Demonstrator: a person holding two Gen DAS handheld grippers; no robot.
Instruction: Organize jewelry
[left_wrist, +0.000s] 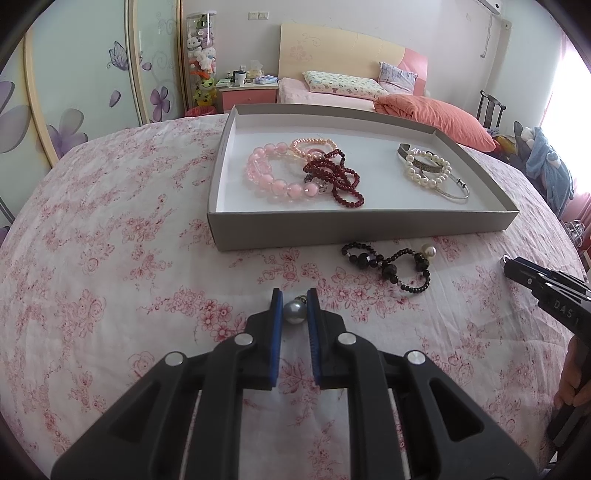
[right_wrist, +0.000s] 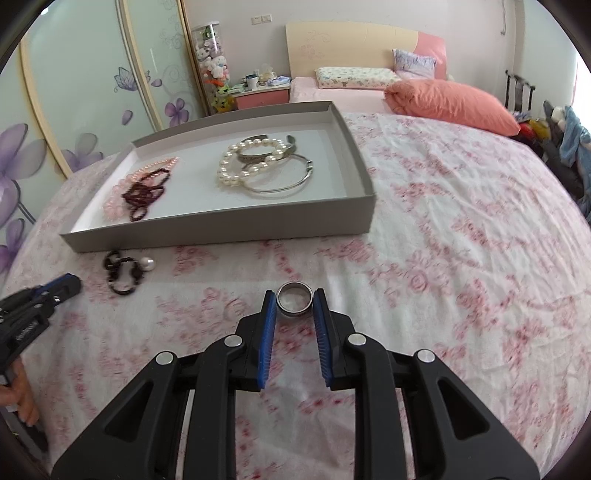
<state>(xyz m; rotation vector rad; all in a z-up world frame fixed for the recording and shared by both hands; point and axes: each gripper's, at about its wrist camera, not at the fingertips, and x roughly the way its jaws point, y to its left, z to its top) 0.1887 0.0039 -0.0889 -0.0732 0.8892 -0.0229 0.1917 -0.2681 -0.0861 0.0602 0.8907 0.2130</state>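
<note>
Left hand-held gripper (left_wrist: 294, 300): blue pads pinch a grey pearl pendant (left_wrist: 294, 312) at the tips, over the floral bedspread (left_wrist: 110, 258). Right hand-held gripper (right_wrist: 295, 298): pads clamp a silver ring (right_wrist: 294, 298). Black bead bracelet (left_wrist: 391, 264) lies on the bedspread at 1 o'clock of the left tips, just short of the grey tray (left_wrist: 362, 223). Tray holds pink, red and pearl bracelets.
</note>
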